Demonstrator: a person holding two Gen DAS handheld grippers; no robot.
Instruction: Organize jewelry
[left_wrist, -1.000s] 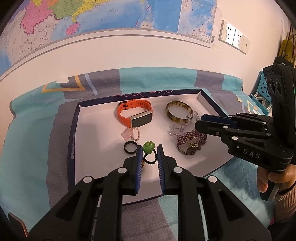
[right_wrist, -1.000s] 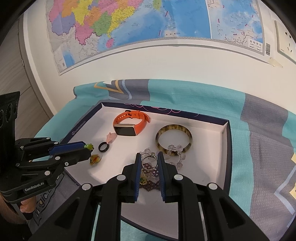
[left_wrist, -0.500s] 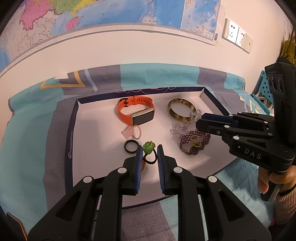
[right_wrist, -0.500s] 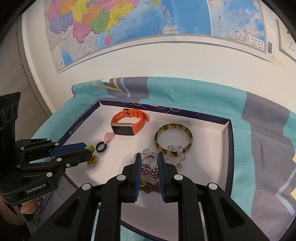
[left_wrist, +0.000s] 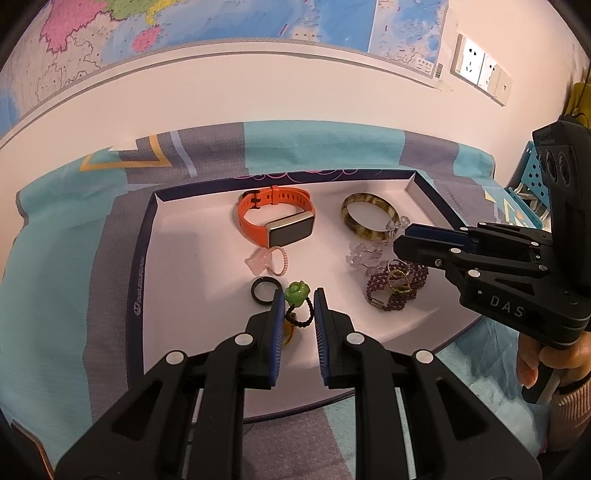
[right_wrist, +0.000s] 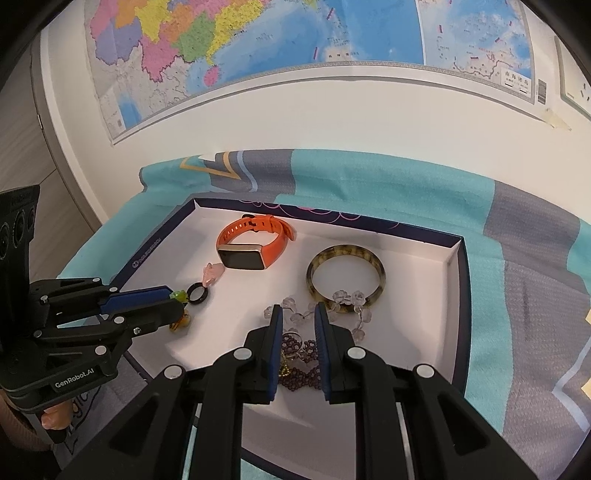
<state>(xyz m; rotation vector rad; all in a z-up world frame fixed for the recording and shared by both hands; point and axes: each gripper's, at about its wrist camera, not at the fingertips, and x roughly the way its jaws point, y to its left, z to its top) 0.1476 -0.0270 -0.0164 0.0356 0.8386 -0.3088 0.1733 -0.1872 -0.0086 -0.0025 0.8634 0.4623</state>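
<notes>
A white tray (left_wrist: 192, 280) with a dark blue rim holds jewelry: an orange smartwatch (left_wrist: 277, 221), a tortoiseshell bangle (left_wrist: 369, 218), a pink ring (left_wrist: 275, 260), a black ring (left_wrist: 263, 290), a clear bead bracelet (left_wrist: 364, 256) and a purple bead bracelet (left_wrist: 397, 288). My left gripper (left_wrist: 299, 301) is shut on a green flower ring with a black beaded band (left_wrist: 297, 295), just above the tray floor. An amber piece (right_wrist: 181, 323) lies under it. My right gripper (right_wrist: 298, 314) is open above the purple bracelet (right_wrist: 299, 369), with nothing between its fingers.
The tray (right_wrist: 458, 280) sits on a teal and grey cloth (right_wrist: 406, 192) against a white wall with a map (right_wrist: 295, 37). A wall socket (left_wrist: 476, 70) is at the upper right. A blue perforated object (left_wrist: 524, 177) stands at the far right.
Both grippers have drawn back and risen slightly from the tray. The left still holds the green flower ring. The jewelry in the tray has not moved.
</notes>
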